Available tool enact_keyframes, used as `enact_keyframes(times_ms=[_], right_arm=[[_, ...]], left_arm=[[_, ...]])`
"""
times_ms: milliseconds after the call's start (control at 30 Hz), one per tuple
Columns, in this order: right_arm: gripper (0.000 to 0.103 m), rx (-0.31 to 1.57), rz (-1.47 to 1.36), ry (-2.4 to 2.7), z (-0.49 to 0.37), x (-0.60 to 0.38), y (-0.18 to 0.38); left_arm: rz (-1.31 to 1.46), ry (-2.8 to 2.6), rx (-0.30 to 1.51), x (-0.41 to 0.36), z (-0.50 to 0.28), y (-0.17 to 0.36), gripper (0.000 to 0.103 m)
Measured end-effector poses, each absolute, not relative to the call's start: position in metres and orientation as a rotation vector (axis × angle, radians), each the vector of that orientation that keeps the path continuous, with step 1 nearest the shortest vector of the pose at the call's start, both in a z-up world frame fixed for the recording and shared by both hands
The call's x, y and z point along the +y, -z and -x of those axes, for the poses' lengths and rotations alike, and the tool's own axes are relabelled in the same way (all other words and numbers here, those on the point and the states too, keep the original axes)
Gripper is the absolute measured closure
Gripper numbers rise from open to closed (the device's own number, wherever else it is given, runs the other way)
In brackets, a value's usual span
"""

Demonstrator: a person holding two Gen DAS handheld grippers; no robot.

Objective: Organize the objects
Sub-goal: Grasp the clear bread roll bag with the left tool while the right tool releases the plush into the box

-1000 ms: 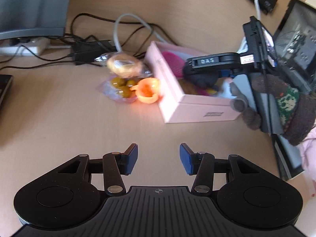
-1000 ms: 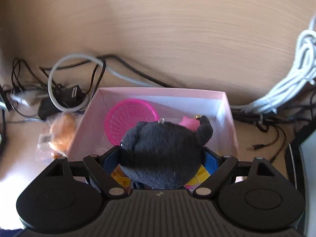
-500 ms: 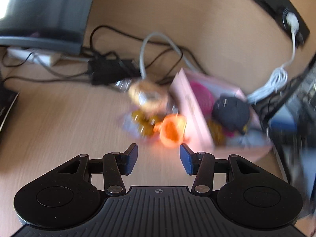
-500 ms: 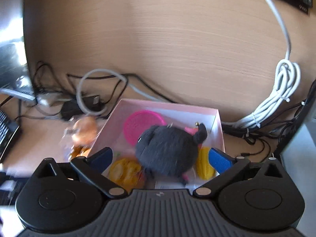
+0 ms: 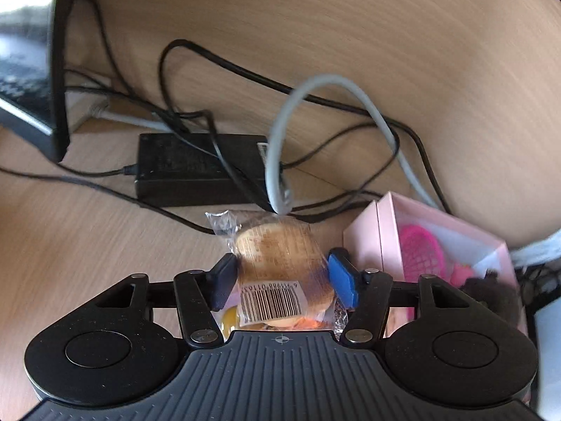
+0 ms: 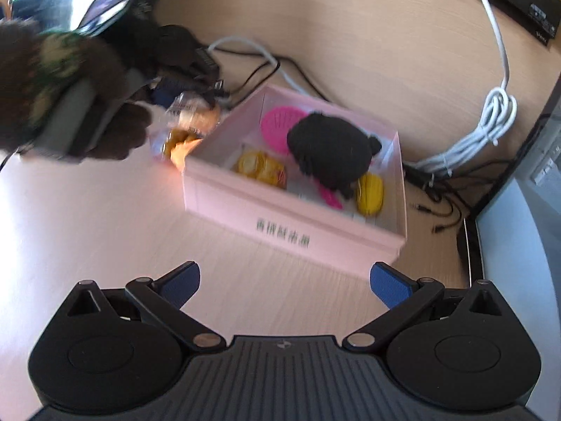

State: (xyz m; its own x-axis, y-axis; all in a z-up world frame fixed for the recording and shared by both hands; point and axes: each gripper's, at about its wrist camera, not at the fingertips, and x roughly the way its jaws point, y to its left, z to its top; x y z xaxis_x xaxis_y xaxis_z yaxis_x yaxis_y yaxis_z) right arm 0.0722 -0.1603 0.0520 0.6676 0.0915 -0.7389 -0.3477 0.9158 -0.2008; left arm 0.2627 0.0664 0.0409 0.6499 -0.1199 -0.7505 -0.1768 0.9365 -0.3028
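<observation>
A wrapped bun in clear plastic [image 5: 280,263] with a barcode label lies between the fingers of my left gripper [image 5: 282,282]. The jaws stand open on either side of it, close to the wrapper. The bun also shows in the right wrist view [image 6: 196,117], left of the pink box [image 6: 291,224]. The box holds a black plush toy [image 6: 333,154], a pink basket [image 6: 280,126] and yellow toys [image 6: 261,166]. My right gripper [image 6: 284,286] is open and empty, in front of the box. An orange cup [image 6: 180,151] and a bag of small fruit sit under the bun.
A black power brick [image 5: 196,165], black cables and a grey cable [image 5: 315,112] lie behind the bun. A monitor [image 5: 31,63] stands at the left. A white coiled cable [image 6: 491,119] and a dark panel are right of the box. The gloved left hand [image 6: 63,80] shows in the right wrist view.
My left gripper has moved forward and its jaws now straddle the wrapped bun. My right gripper let go of the black plush toy in the box, opened wide and pulled back.
</observation>
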Motion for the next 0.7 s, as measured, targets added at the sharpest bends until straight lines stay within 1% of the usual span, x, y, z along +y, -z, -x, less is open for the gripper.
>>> enact_keyframes(times_ms=[67,233,433,633,667,700], right_arm=[[0.000,0.807,0.342,-0.253,-0.070,-0.159,-0.051],[0.000,0.776,0.343,-0.273,-0.070,-0.149,-0.058],[0.000,0.757,0.331,-0.310,-0.074,-0.119,-0.064],[0.000,0.768,0.319,-0.386,-0.064,-0.075,-0.055],[0.001,0.764,0.322,-0.387,-0.065,-0.068,-0.055],[0.005,0.755,0.334,-0.381,-0.067,-0.060,-0.056]], left_arm=[[0.323,-0.009,0.883,0.065,-0.254,-0.041,0.043],[0.200,0.054,0.888,0.076,-0.205,-0.043,0.044],[0.319,0.060,0.876,0.133,-0.142,-0.043,0.045],[0.329,0.042,0.854,0.175,-0.087,-0.042,0.045],[0.323,0.048,0.848,0.178,-0.081,-0.042,0.045],[0.318,0.056,0.842,0.182,-0.076,-0.042,0.045]])
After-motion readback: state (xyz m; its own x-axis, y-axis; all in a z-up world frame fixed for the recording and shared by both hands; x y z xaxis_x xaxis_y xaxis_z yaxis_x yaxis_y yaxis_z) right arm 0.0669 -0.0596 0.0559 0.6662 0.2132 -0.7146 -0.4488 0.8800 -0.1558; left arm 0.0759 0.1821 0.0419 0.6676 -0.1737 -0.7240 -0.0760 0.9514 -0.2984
